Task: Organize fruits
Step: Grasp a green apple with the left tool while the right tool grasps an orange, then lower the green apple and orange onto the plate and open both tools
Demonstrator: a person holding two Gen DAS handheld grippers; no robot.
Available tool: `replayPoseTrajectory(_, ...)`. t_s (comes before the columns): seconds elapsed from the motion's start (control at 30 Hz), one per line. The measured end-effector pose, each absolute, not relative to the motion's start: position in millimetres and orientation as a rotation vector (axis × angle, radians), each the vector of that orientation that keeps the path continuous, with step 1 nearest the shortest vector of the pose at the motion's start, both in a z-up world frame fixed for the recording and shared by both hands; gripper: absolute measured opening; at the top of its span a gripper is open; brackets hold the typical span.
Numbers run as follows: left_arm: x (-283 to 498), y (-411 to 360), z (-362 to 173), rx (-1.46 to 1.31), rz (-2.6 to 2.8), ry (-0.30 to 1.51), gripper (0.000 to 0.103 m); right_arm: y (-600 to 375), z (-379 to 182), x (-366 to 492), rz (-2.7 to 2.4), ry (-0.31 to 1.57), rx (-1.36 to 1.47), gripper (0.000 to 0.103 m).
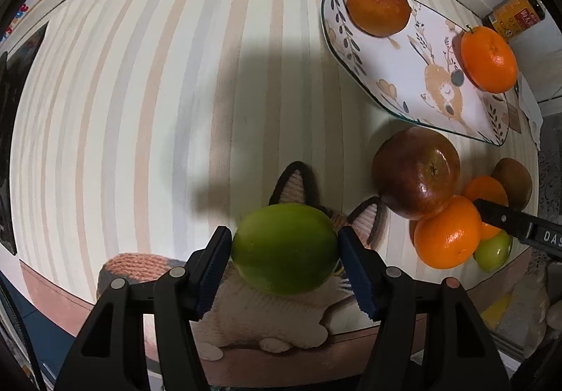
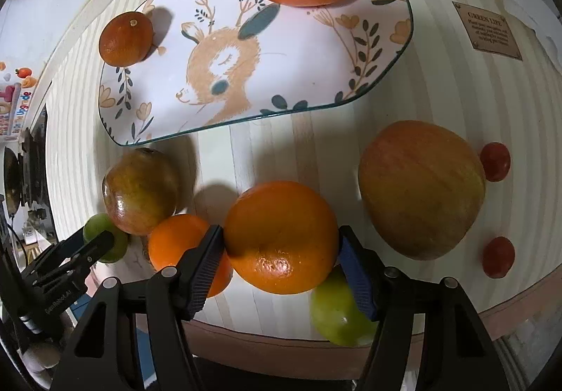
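We saw left gripper [image 1: 284, 250] pinching lime [image 1: 285, 248] over knitted cat [image 1: 267, 317] at table [image 1: 147, 103] edge. Right gripper [image 2: 281, 250] clamped orange [image 2: 279, 236] on table, second lime [image 2: 337, 313] touching right pad. We noted apple [image 2: 140, 191] beside. Farther: plate [image 2: 309, 75] carrying two oranges.

A striped tablecloth [image 1: 147, 103] in cream, peach and grey bands covers the table. A knitted cat-shaped mat [image 1: 267, 317] with pink pointed ears lies at the 6 o'clock edge of the left wrist view. A dark-lidded jar [image 1: 516, 14] with a yellow label stands at 2 o'clock. In the right wrist view, a small brown label [image 2: 490, 30] with printed text sits on the cloth at 2 o'clock, and colourful stickers [image 2: 15, 92] show at 9 o'clock.
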State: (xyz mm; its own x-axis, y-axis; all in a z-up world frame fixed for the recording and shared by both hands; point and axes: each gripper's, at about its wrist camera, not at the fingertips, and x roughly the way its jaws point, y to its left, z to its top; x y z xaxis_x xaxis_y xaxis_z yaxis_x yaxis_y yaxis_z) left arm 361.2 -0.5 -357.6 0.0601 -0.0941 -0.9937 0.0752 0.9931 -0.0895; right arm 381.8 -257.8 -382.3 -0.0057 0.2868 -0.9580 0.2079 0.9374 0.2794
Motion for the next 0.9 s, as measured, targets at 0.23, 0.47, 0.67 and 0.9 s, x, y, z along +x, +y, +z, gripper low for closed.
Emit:
replayPoseTrajectory(0.23, 368, -2, -363, -0.002, -0.105, 1.508, 0.059, -259, -382, 382, 0.073, 1.606, 0.390, 0.069)
replayPoseTrajectory(0.47, 368, -18, -351, -0.010, -0.104, 1.480, 0.059, -254, -381, 381, 0.076, 1.582, 0.373, 0.068)
replayPoseTrajectory(0.67, 376, -25, -289, -0.050, -0.156, 1.375, 0.059, -260, -352, 375, 0.091, 1.504, 0.438, 0.067)
replayPoseTrajectory(0.9, 432, -57, -252, -0.062, -0.211, 1.324, 0.059, -277, -309, 404, 0.091, 1.383, 0.480, 0.067)
